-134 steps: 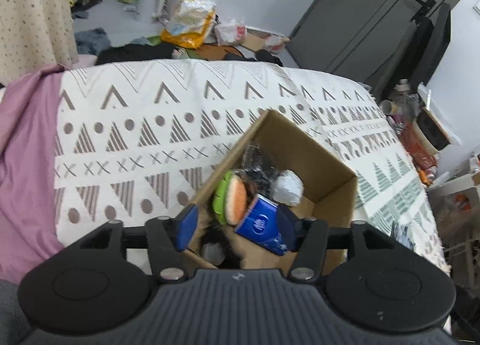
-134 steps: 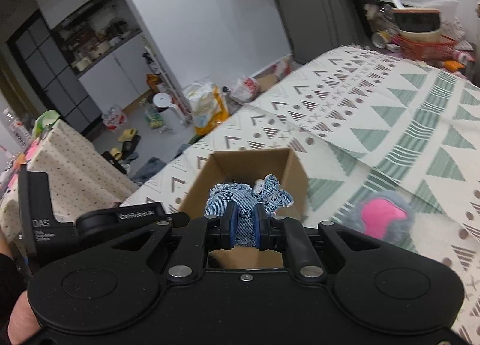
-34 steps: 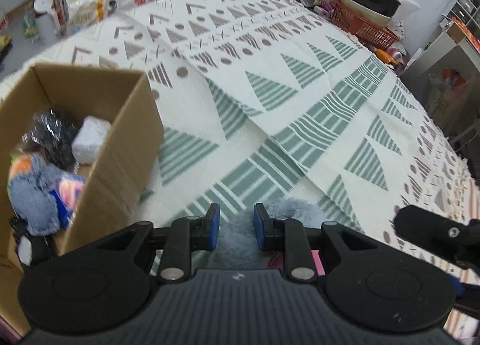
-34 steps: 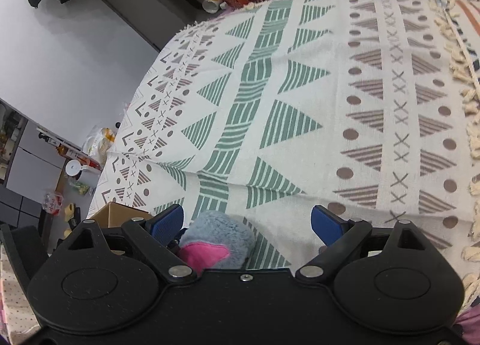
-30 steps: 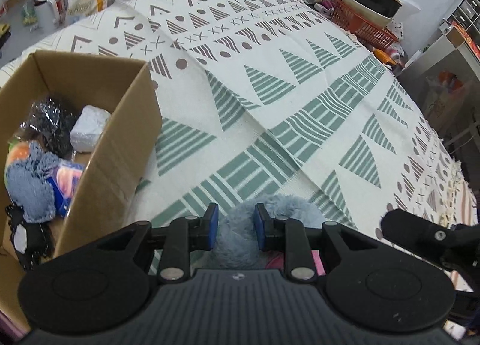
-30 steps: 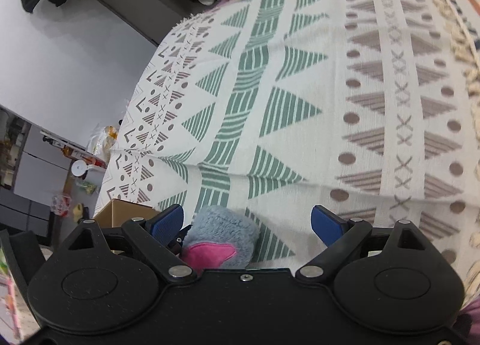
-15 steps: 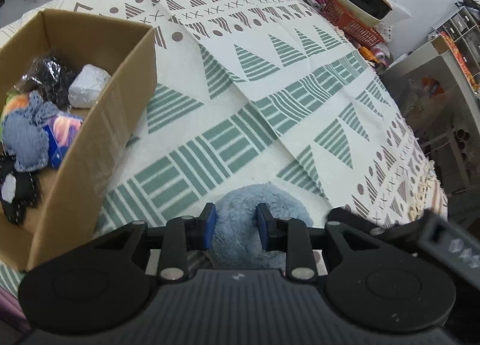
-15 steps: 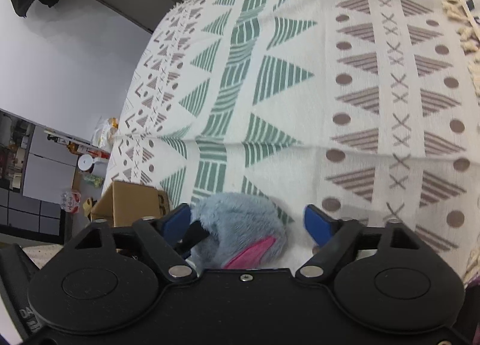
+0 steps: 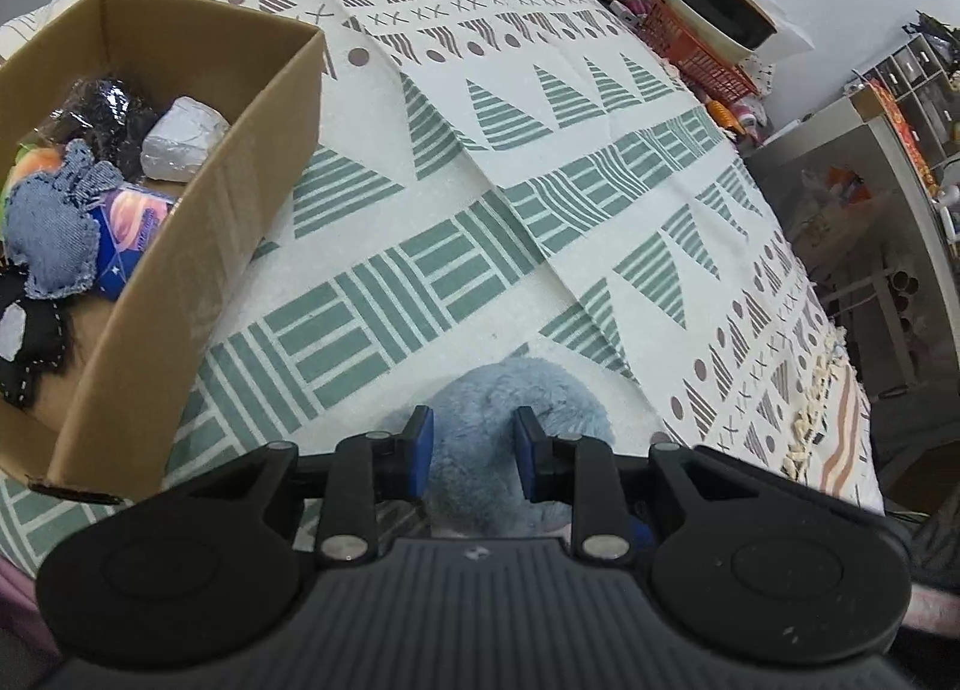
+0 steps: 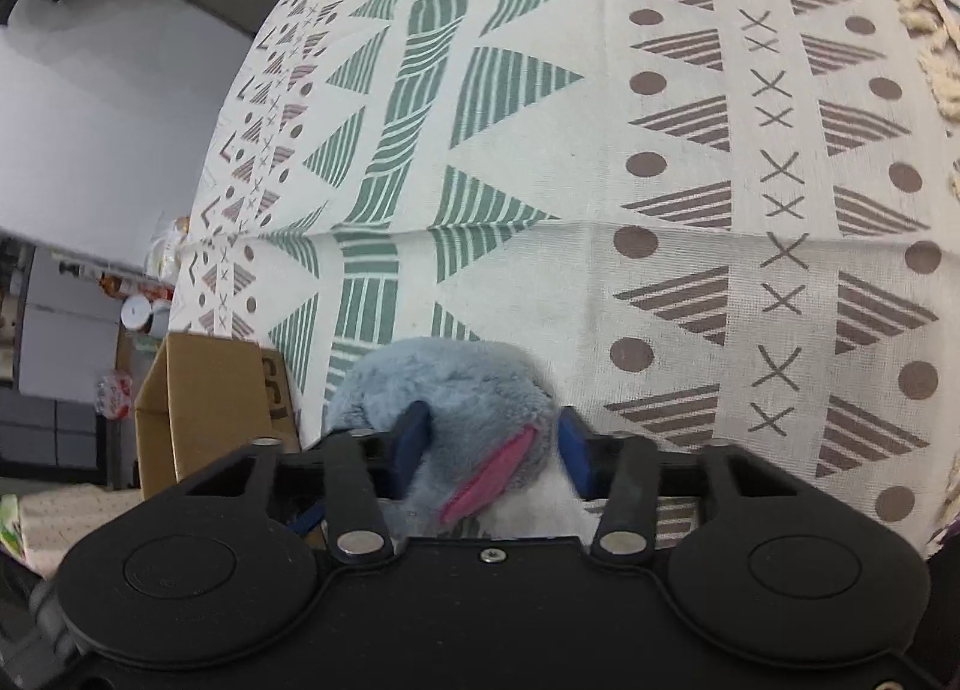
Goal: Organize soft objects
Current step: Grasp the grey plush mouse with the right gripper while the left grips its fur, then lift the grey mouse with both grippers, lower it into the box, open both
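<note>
Big picture first: the patterned bedspread [image 9: 540, 162] fills both views, and the cardboard box [image 9: 198, 246] sits toward its left edge in the left wrist view, already loaded with soft things: a denim piece [image 9: 51, 234], a white bundle [image 9: 180, 138] and dark fabric at the near end. The grey plush toy [image 9: 510, 390] is the one soft item out on the spread, close to the near edge and apart from the box's long wall.

So the step in hand looks like the pick-up of that plush, and both tools are on it. Left gripper [image 9: 470, 450]: jaws partly spread, blue pads straddling the fur and pressing its sides, a moderate pinch rather than a full squeeze. Right gripper [image 10: 493, 450]: jaws wider, one pad sunk into the fur on the left, the other right beside the toy's flank near the pink patch [image 10: 492, 474] (contact on that side is hard to call).

My read on what comes next: firm up the pinch, lift the toy clear of the cloth, carry it over the box wall and let go above the pile. Fluffy fur compresses, so a shallow grip could slip.
</note>
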